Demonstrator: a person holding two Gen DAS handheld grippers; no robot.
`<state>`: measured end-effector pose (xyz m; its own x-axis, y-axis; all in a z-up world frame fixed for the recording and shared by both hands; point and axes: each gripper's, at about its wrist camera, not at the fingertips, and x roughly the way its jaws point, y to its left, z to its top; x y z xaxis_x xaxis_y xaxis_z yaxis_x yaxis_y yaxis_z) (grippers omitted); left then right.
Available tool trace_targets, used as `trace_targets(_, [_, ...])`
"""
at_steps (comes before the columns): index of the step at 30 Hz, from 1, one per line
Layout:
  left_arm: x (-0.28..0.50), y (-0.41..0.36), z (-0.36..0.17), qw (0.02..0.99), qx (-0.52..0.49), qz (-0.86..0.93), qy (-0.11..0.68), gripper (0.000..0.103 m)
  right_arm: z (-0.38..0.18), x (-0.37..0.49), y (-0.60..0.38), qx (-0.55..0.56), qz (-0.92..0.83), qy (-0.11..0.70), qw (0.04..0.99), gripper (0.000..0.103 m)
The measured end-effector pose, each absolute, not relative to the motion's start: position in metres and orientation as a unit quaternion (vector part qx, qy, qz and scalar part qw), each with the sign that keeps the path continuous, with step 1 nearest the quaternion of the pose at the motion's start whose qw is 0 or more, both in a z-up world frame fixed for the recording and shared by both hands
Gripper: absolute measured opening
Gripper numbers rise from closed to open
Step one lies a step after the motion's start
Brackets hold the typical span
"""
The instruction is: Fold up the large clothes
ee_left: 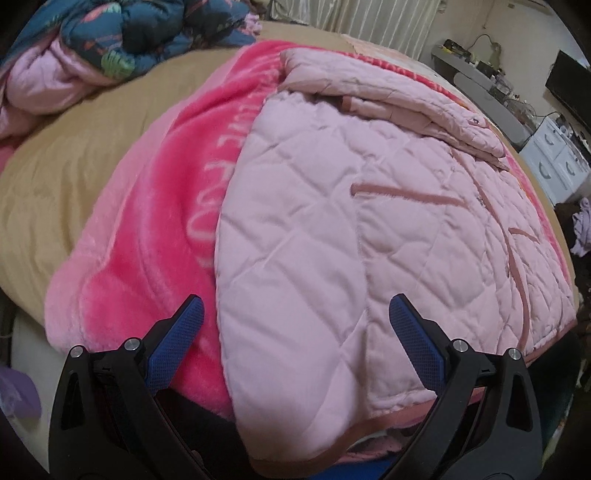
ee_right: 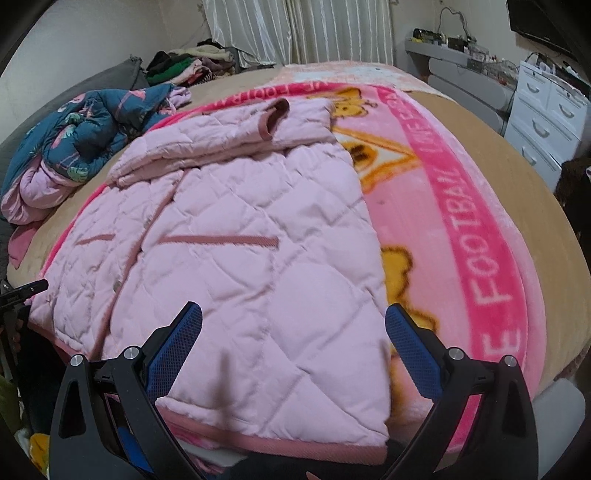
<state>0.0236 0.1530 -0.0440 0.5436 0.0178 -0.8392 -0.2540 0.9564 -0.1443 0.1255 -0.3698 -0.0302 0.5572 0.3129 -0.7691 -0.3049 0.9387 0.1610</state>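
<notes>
I see both claws, left gripper (ee_left: 295,332) and right gripper (ee_right: 293,332), spread wide and holding nothing, low in the frame over the hem of the pink quilted jacket (ee_left: 332,229); I may pinch the plush blanket (ee_left: 155,221) together with the hem.

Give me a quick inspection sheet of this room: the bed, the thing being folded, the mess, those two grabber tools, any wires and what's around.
Surface: bed with tan cover; pink blanket with lettering spread on top.
Job's things: pink quilted jacket lying flat on the blanket, sleeves folded across its top.
Clutter: blue patterned quilt bunched at the far corner; clothes pile behind the bed.
Grippers: left gripper and right gripper both open, empty, above the jacket's near hem.
Cables: wires on the shelf.
Surroundings: curtains, white drawers, dark screen.
</notes>
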Motion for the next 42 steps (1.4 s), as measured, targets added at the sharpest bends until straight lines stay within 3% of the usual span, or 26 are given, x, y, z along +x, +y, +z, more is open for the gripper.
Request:
trace_targets(18, [0.023,0.14,-0.064,0.866,-0.088,0.068,0.487,0.094,-0.054,0.112,-0.401,0.017,0.17,0.494,0.852,0.099])
trace_targets(20, [0.022,0.134,-0.062,0.872,-0.078,0.066,0.478,0.088,-0.059,0.111,-0.404,0.019,0.171,0.507,0.845,0.099])
trace_targets(21, [0.022,0.133,-0.061,0.874,-0.075,0.064,0.475,0.08,-0.061,0.112,-0.404,0.02,0.171,0.513,0.841,0.099])
trace_targets(22, [0.021,0.132,-0.06,0.876,-0.081,0.053,0.472,0.061,-0.065,0.113,-0.405,0.024,0.173,0.524,0.834,0.099])
trace_targets(23, [0.021,0.133,-0.059,0.877,-0.086,0.05,0.471,0.056,-0.067,0.113,-0.405,0.027,0.175,0.53,0.829,0.099])
trace_targets(27, [0.018,0.141,-0.056,0.876,-0.111,0.044,0.466,0.047,-0.072,0.117,-0.406,0.051,0.194,0.55,0.811,0.099])
trace_targets(29, [0.017,0.144,-0.054,0.876,-0.12,0.041,0.465,0.042,-0.075,0.119,-0.403,0.054,0.206,0.559,0.801,0.092])
trace_targets(31, [0.014,0.147,-0.051,0.877,-0.123,0.04,0.464,0.037,-0.082,0.121,-0.399,0.06,0.218,0.571,0.789,0.075])
trace_targets(35, [0.008,0.15,-0.052,0.874,-0.131,0.031,0.468,0.037,-0.081,0.117,-0.396,0.06,0.23,0.568,0.788,0.064])
trace_targets(38, [0.003,0.152,-0.055,0.87,-0.136,0.027,0.474,0.037,-0.077,0.11,-0.398,0.069,0.245,0.556,0.791,0.044])
trace_targets(40, [0.001,0.155,-0.057,0.868,-0.143,0.023,0.476,0.039,-0.068,0.105,-0.399,0.079,0.262,0.535,0.799,0.025])
trace_targets(42, [0.0,0.155,-0.057,0.866,-0.146,0.02,0.478,0.042,-0.055,0.1,-0.4,0.09,0.278,0.506,0.812,0.019])
